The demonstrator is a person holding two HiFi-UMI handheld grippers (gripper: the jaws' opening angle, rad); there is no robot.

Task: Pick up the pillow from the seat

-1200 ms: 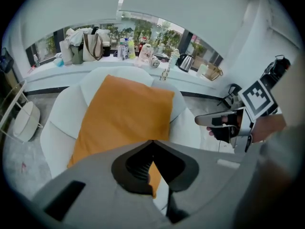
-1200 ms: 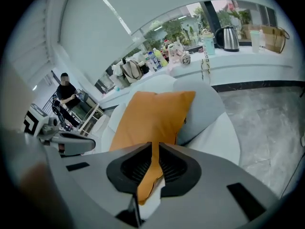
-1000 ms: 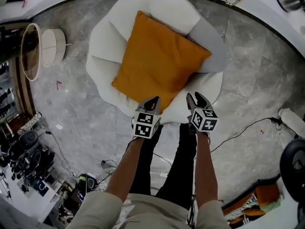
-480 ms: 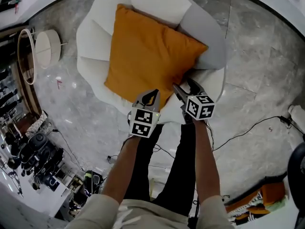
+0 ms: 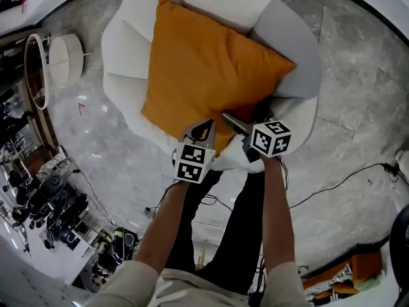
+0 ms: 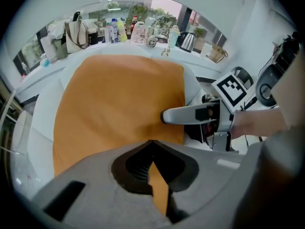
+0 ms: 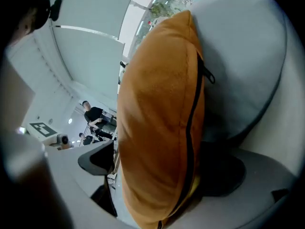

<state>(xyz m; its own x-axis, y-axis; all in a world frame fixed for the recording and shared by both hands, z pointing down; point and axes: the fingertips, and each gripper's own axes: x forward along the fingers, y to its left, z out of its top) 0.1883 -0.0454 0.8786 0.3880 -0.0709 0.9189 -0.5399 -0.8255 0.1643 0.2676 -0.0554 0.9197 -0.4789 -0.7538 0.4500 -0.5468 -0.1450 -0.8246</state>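
An orange pillow (image 5: pixel 204 62) lies tilted on the white round seat (image 5: pixel 124 43), with its zip edge facing the right gripper view (image 7: pixel 157 128). My left gripper (image 5: pixel 203 128) hangs over the pillow's near corner. Its tips meet (image 6: pixel 151 144), and orange shows through the gap behind them. My right gripper (image 5: pixel 246 126) has just been opening and stands open. The pillow's near right edge sits between its jaws (image 7: pixel 167 163). One of its fingers (image 6: pixel 190 114) lies on top of the pillow (image 6: pixel 119 99).
A grey back cushion (image 5: pixel 294 50) lies against the pillow's right side. A round white stool (image 5: pixel 64 59) and a hoop-framed stand (image 5: pixel 35 69) are on the marble floor at left. Clutter (image 5: pixel 51 203) fills the lower left, and a black cable (image 5: pixel 345 178) runs at right.
Both grippers have come down and forward onto the pillow's near edge. The right gripper's jaws went from nearly shut to wide, now straddling the pillow's edge.
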